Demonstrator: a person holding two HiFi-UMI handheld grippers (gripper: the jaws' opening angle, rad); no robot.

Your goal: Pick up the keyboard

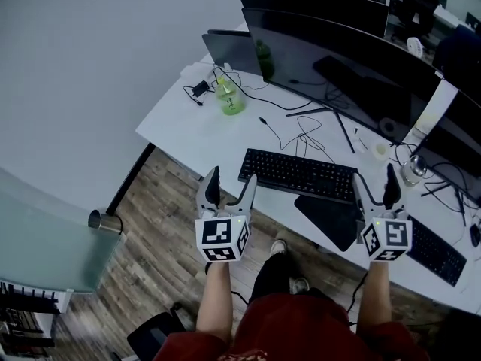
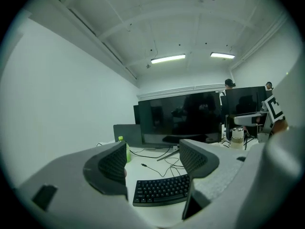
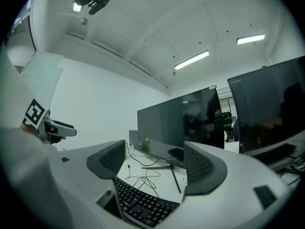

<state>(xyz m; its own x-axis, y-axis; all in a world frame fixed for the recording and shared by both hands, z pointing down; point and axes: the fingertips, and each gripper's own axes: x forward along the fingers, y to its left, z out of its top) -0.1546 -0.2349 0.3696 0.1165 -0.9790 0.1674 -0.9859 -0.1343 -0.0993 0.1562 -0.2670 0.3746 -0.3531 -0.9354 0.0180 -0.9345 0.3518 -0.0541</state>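
Black flat rectangular keyboard (image 1: 298, 174) lies flat on the white counter (image 1: 188, 130) near its front edge, long axis running along that edge. Left gripper (image 1: 231, 185) and right gripper (image 1: 374, 182) are held forward, roughly level, flanking its two ends, jaws wide apart, nothing gripped. Only the head view shows the dark mouse mat (image 1: 331, 218) by the keyboard's right front corner. Only the gripper views show the ceiling strip lights (image 2: 167, 58).

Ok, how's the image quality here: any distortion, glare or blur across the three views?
Head view: fisheye bend at the desk edges, keyboard sharp, evenly lit. Left gripper view: heavy round vignette, ceiling lights blown out. Right gripper view: same vignette, monitor shows reflections, keyboard legible.
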